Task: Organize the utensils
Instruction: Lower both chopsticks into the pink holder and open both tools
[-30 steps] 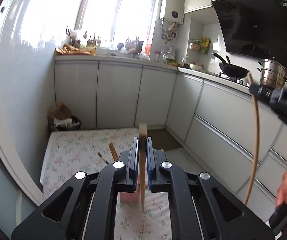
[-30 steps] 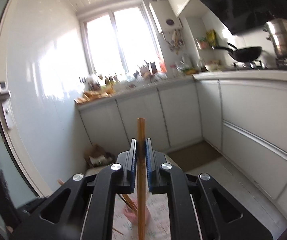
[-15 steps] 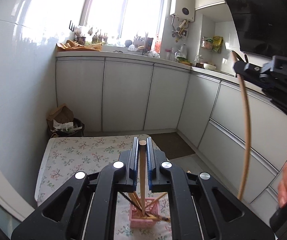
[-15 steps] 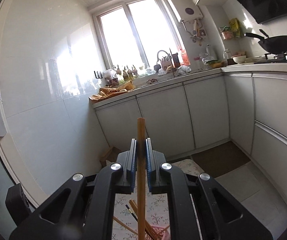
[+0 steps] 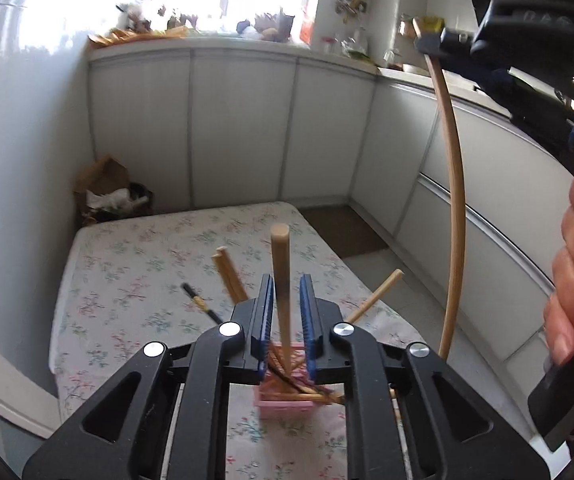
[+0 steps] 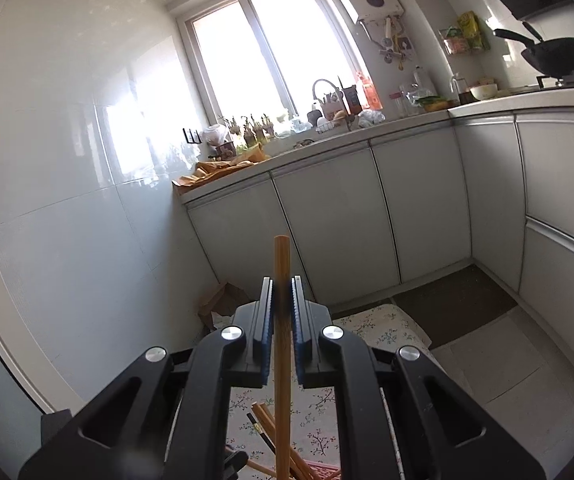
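The left gripper point(image 5: 287, 312) has just let go; its jaws now stand apart around the pale chopstick point(image 5: 281, 280), which stands in the pink basket point(image 5: 283, 402); the right gripper point(image 6: 282, 316) still pinches a brown chopstick point(image 6: 282, 356) above it; that one probably goes in next.

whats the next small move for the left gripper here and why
Probably lift the left gripper straight up and away. Its jaws stand apart around the wooden chopstick, which already stands with its lower end in the pink holder. The right gripper holds another stick above it.
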Tool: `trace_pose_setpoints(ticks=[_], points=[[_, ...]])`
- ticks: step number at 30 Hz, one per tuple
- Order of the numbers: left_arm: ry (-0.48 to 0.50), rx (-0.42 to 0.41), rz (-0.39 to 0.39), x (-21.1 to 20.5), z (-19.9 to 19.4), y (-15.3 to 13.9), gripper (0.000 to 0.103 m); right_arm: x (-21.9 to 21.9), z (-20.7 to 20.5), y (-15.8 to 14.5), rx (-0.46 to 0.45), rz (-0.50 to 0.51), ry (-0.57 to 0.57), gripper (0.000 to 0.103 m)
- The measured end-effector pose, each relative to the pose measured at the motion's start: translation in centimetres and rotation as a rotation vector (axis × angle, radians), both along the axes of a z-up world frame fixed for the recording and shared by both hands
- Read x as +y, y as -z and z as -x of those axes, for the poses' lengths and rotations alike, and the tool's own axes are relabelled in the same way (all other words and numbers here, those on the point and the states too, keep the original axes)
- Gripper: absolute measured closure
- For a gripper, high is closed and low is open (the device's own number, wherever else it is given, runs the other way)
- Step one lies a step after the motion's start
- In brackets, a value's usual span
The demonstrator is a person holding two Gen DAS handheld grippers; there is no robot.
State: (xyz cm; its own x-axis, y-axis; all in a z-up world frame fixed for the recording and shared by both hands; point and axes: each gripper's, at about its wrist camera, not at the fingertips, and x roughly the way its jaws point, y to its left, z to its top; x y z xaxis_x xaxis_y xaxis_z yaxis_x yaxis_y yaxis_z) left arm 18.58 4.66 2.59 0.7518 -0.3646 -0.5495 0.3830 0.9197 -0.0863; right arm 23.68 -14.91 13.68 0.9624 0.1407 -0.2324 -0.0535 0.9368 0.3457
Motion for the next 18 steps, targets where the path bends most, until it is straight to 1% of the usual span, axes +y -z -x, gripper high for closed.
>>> trace_pose_setpoints(ticks=[1,2,3,5,6,10,14,16,18], points=[[-0.015,-0.019,0.021,0.6,0.3,-0.4,0.086,0.1,0.0,0.0,-0.001,0.004,0.003,0.094],[-0.026,-0.034,0.054,1.2,0.7,-0.9,0.081,0.2,-0.1,-0.1,0.0,0.009,0.008,0.094],[-0.037,-0.051,0.1,2.2,1.1,-1.6,0.077,0.4,-0.2,-0.3,-0.001,0.011,0.009,0.094],[-0.059,-0.081,0.149,3.3,1.5,-2.6,0.059,0.4,-0.3,-0.5,-0.004,0.012,0.011,0.094],[-0.061,-0.088,0.161,3.5,1.6,-2.9,0.054,0.5,-0.3,-0.6,-0.008,0.018,0.018,0.094],[-0.078,-0.083,0.186,4.5,1.6,-3.3,0.054,1.0,-1.0,-0.8,-0.007,0.035,0.042,0.094],[-0.123,-0.128,0.234,6.3,2.8,-4.0,0.053,1.3,-2.5,-0.4,0.006,0.057,0.056,0.094],[-0.121,-0.12,0.25,6.7,2.7,-4.0,0.053,1.5,-3.0,0.0,0.01,0.061,0.055,0.094],[-0.128,-0.113,0.249,7.1,2.7,-3.7,0.053,1.9,-3.5,0.5,0.001,0.069,0.053,0.094]])
